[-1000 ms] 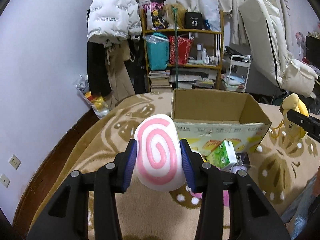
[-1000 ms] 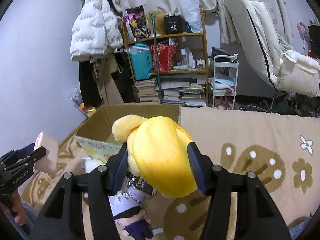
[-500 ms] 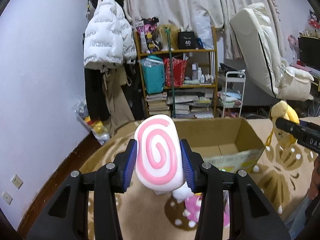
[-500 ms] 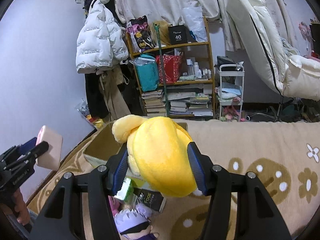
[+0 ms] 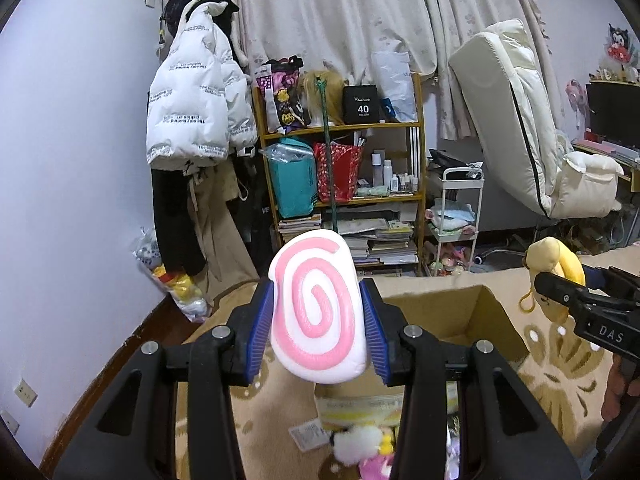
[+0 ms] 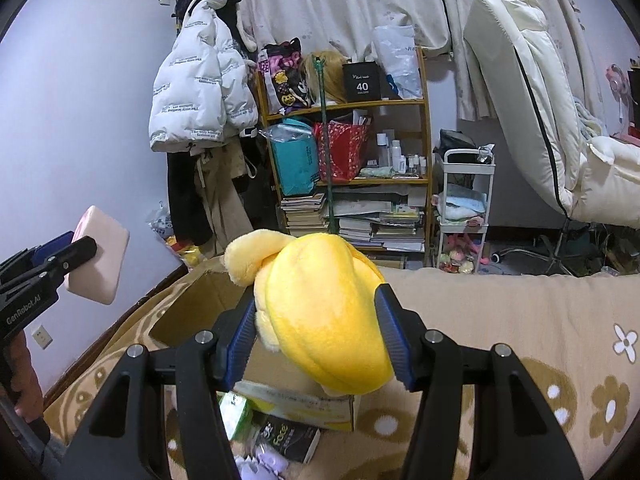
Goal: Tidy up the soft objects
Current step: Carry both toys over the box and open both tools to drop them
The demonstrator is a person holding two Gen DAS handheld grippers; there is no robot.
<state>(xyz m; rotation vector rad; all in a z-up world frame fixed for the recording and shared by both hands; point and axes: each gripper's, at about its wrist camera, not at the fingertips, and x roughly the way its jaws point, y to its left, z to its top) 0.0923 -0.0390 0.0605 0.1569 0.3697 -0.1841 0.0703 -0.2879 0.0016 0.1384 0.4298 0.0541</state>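
Observation:
My left gripper (image 5: pixel 316 324) is shut on a white cushion with a pink spiral (image 5: pixel 318 312), held up in the air in front of an open cardboard box (image 5: pixel 492 320). My right gripper (image 6: pixel 320 330) is shut on a yellow plush toy (image 6: pixel 324 320), raised over the near edge of the same cardboard box (image 6: pixel 192 312). In the left wrist view the right gripper (image 5: pixel 576 300) and its yellow plush (image 5: pixel 556 264) show at the right edge. In the right wrist view the left gripper (image 6: pixel 60 256) and the cushion (image 6: pixel 100 256) show at the far left.
The box stands on a beige flower-patterned rug (image 6: pixel 540 320). Small plush toys (image 5: pixel 368 452) and packets (image 6: pixel 288 440) lie before it. Behind are a cluttered wooden shelf (image 5: pixel 344 172), a white jacket on a rack (image 5: pixel 196 100), a white trolley (image 5: pixel 456 216) and a reclined cream chair (image 5: pixel 528 128).
Both grippers have risen with their loads still gripped. The box has dropped lower in both views and more of the curtain and wall shows.

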